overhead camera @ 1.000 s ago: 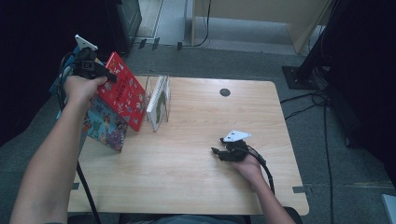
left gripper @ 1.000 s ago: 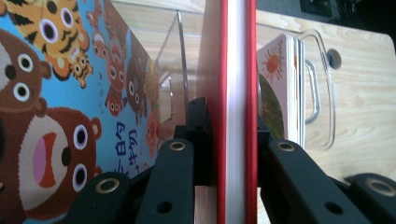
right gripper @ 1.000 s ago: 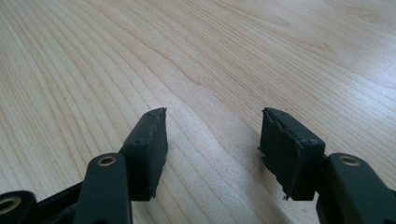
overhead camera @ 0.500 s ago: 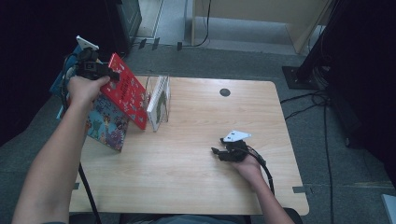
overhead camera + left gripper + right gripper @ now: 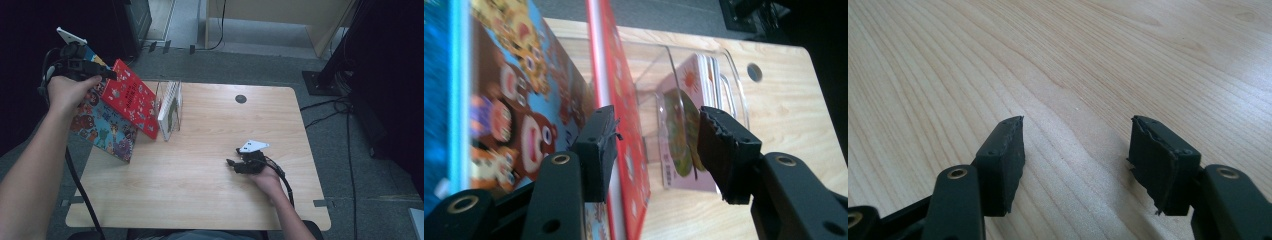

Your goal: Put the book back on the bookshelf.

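Observation:
A red picture book [image 5: 132, 97] leans against a clear book rack [image 5: 172, 95] at the table's left edge. Behind it leans a blue book with cartoon bears [image 5: 102, 127]. My left gripper [image 5: 111, 76] is at the red book's top corner. In the left gripper view its jaws [image 5: 659, 117] have just been opening, and the red book's edge [image 5: 616, 125] stands between them, close to the left pad [image 5: 596, 150] and ungripped. The rack [image 5: 729, 75] holds thin pink and white books [image 5: 684, 130]. My right gripper [image 5: 234, 163] rests open on the wood, with nothing between its jaws [image 5: 1079, 125].
The wooden table [image 5: 210, 200] has a round cable hole [image 5: 241, 99] at the back. Black stands and cables sit on the floor to the right [image 5: 340, 100]. A cable hangs from the left gripper past the table's left edge [image 5: 75, 175].
The left gripper's jaws have opened off the red book, and the hand has drawn up and to the left. The red book stays leaning by the rack. The right hand has not moved.

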A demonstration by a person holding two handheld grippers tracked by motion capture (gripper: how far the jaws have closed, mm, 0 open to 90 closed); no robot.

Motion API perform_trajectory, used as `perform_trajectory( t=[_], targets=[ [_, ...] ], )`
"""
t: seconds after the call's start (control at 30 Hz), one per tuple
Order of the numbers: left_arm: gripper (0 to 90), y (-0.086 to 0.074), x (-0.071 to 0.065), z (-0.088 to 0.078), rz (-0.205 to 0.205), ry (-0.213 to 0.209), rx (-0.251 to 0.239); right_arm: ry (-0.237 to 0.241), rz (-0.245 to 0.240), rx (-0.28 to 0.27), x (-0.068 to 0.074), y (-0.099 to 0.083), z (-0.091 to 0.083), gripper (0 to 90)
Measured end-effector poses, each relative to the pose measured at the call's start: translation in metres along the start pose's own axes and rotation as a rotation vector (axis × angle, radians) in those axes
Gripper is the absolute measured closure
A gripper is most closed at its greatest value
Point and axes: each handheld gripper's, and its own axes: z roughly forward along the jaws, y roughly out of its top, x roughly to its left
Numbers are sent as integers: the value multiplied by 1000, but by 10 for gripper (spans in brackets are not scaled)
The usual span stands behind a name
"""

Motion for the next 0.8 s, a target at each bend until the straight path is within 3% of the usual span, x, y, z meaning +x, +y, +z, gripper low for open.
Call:
perform_trajectory(
  t=[0.23,0.47,0.7,0.8],
  targets=[
    [482,-21,-12,4,34,-46,27,5,-5,3,0,0,0,358],
    [488,-43,-28,11,83,-53,46,6,-7,3,0,0,0,354],
    [476,-64,-37,18,123,-53,41,7,-7,3,0,0,0,353],
    [470,-78,-41,25,140,-60,61,6,-9,4,0,0,0,352]
  ],
)
